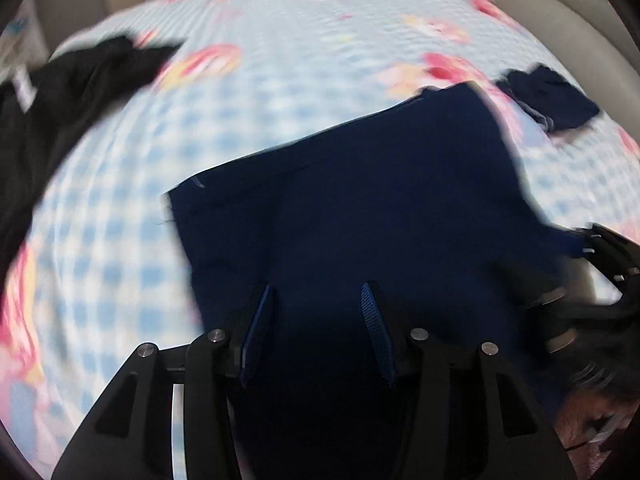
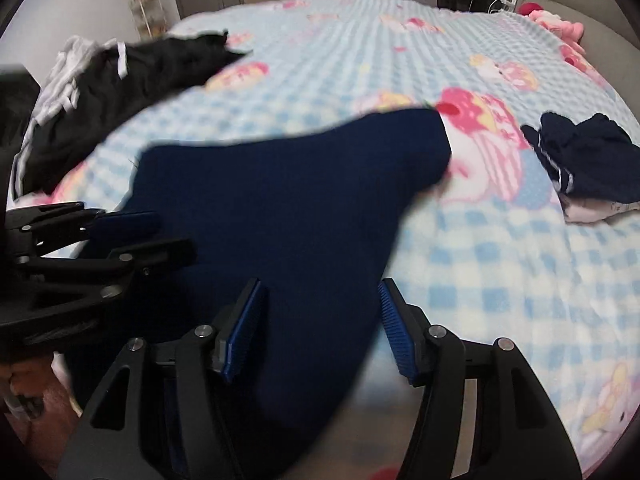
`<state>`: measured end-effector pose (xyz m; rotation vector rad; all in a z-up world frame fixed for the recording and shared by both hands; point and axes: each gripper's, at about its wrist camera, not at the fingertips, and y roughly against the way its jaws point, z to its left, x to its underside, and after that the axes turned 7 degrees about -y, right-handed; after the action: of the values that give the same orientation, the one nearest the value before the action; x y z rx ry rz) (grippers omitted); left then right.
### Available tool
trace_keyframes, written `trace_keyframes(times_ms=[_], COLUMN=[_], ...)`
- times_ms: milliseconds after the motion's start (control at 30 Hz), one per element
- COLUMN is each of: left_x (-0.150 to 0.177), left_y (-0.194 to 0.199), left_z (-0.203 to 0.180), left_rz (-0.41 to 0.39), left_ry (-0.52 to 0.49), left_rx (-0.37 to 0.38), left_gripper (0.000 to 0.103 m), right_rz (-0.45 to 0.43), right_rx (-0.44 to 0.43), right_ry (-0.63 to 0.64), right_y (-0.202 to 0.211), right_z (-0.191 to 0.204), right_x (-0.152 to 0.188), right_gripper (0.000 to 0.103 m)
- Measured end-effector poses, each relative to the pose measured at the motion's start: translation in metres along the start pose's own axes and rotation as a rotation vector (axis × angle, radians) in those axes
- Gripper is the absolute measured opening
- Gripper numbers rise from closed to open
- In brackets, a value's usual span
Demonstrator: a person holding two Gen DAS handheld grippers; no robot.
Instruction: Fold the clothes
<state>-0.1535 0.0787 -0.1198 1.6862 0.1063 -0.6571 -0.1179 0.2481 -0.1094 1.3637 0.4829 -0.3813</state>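
Observation:
A dark navy garment [image 1: 360, 208] lies spread on the blue checked bed cover [image 1: 248, 120], blurred by motion. My left gripper [image 1: 318, 300] is open, its blue pads over the garment's near part. In the right wrist view the same navy garment [image 2: 288, 200] runs between the open jaws of my right gripper [image 2: 320, 300], with cloth between the pads but not pinched. The left gripper [image 2: 120, 236] shows at the left of the right wrist view, and the right gripper [image 1: 592, 264] at the right edge of the left wrist view.
A black garment [image 2: 132, 80] with white stripes lies at the bed's far left, also in the left wrist view [image 1: 68, 92]. A small navy bundle [image 2: 588, 156] lies at the right, also in the left wrist view [image 1: 552, 96]. A pink plush [image 2: 560, 24] sits near the grey headboard.

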Motion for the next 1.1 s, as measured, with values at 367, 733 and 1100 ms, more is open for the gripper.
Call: trace_keyframes(times_ms=[367,733,1100], left_x=[-0.001,0.002,0.012], left_y=[0.021,0.048,0.023], left_z=[-0.015,0.008,0.014], left_rz=[-0.099,-0.147,-0.042], left_ry=[-0.060,-0.031,-0.036], left_rx=[0.068,0.035,0.007], left_gripper=[0.050,0.054,0.055], right_rz=[-0.080,-0.162,-0.115], right_rx=[-0.096,-0.008,-0.036], right_ry=[-0.084,-0.137,-0.153], right_y=[0.020,0.037,0.027], right_z=[-0.016,-0.037,-0.045], right_x=[-0.009,-0.003,0.001], right_gripper=[0.060,0.059,0.060])
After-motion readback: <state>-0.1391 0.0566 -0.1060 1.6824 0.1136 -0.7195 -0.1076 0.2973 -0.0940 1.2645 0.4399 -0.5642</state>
